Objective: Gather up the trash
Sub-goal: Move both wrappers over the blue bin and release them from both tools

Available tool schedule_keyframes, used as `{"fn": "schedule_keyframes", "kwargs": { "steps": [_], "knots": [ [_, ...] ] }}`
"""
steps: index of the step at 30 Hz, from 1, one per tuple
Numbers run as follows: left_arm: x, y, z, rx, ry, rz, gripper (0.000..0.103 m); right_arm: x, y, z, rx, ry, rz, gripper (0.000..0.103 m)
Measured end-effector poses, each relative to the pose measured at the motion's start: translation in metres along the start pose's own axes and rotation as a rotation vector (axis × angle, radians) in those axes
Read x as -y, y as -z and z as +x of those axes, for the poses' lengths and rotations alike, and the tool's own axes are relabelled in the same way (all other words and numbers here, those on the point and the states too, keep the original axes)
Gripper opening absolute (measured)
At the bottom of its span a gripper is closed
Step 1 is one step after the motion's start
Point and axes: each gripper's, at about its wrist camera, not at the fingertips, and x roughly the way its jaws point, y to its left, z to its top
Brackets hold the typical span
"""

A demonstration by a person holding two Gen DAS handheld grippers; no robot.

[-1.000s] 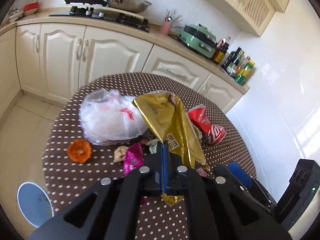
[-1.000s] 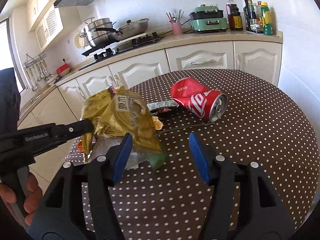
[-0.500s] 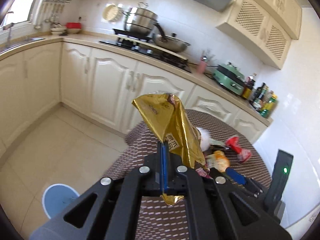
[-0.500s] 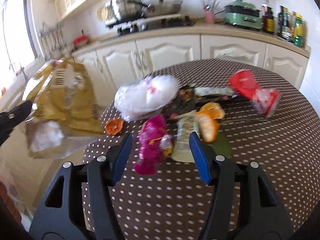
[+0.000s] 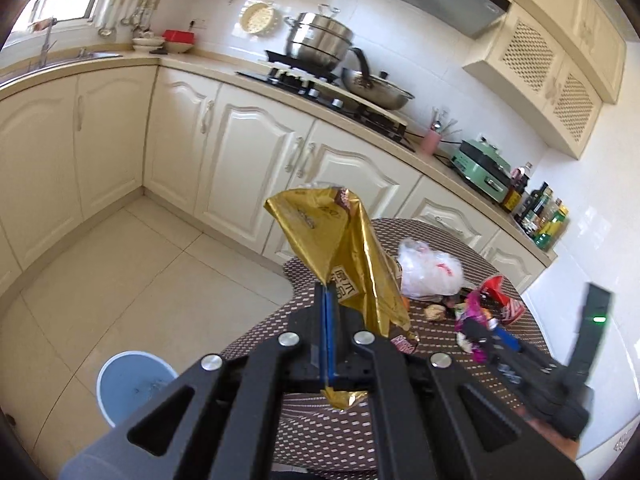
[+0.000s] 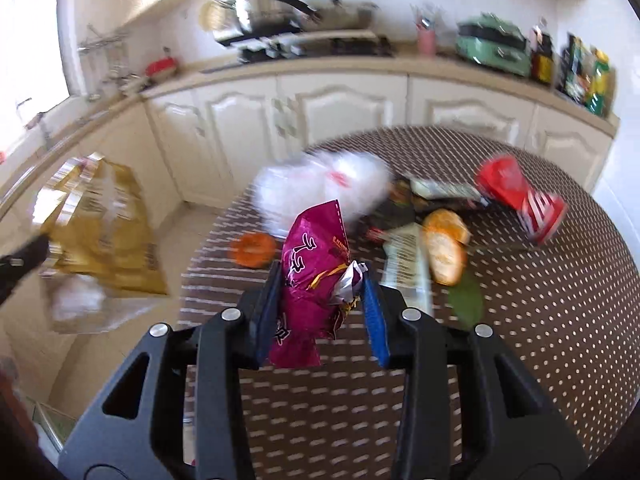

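My left gripper (image 5: 327,300) is shut on a gold foil bag (image 5: 340,256) and holds it up beside the table, above the floor; the bag also shows blurred in the right wrist view (image 6: 100,236). My right gripper (image 6: 320,280) is closed around a magenta snack wrapper (image 6: 312,276) over the dotted round table (image 6: 540,320). On the table lie a white plastic bag (image 6: 320,188), a crushed red can (image 6: 520,200), orange peels (image 6: 444,240), a green leaf (image 6: 466,300) and other wrappers. A blue trash bin (image 5: 132,384) stands on the floor, below left of the left gripper.
Cream kitchen cabinets (image 5: 248,152) with a stove and pots (image 5: 320,44) run behind the table. Bottles (image 5: 540,216) and a green appliance (image 5: 484,168) stand on the counter at right. Tiled floor (image 5: 120,272) lies left of the table.
My left gripper has carried the gold bag off the table to the left, toward the bin side. My right gripper moved in and closed on the magenta wrapper.
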Motion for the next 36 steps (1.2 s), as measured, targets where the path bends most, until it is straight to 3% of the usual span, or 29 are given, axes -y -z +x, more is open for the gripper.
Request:
{"fn": "schedule_keyframes", "kwargs": {
  "steps": [5, 8, 14, 21, 27, 30, 32, 36],
  "knots": [
    [-0.055, 0.011, -0.01, -0.018, -0.076, -0.05, 0.0, -0.07, 0.005, 0.003, -0.011, -0.156, -0.09, 0.037],
    [-0.098, 0.022, -0.013, -0.052, -0.15, -0.085, 0.0, -0.124, 0.024, 0.031, -0.085, -0.269, -0.146, 0.037],
    [-0.192, 0.058, 0.005, -0.171, -0.286, -0.182, 0.0, -0.211, 0.077, 0.102, -0.269, -0.409, -0.211, 0.037],
    [-0.277, 0.105, 0.062, -0.345, -0.38, -0.274, 0.0, -0.271, 0.139, 0.184, -0.447, -0.42, -0.269, 0.037],
    [-0.322, 0.134, 0.107, -0.439, -0.39, -0.315, 0.002, -0.287, 0.161, 0.235, -0.516, -0.388, -0.276, 0.037],
    [-0.333, 0.138, 0.125, -0.457, -0.389, -0.342, 0.009, -0.294, 0.167, 0.254, -0.538, -0.375, -0.276, 0.037],
    [-0.337, 0.144, 0.132, -0.476, -0.398, -0.352, 0.028, -0.296, 0.173, 0.258, -0.55, -0.372, -0.278, 0.037],
    [-0.352, 0.156, 0.134, -0.496, -0.413, -0.391, 0.032, -0.303, 0.182, 0.268, -0.574, -0.364, -0.28, 0.037]
  ]
}}
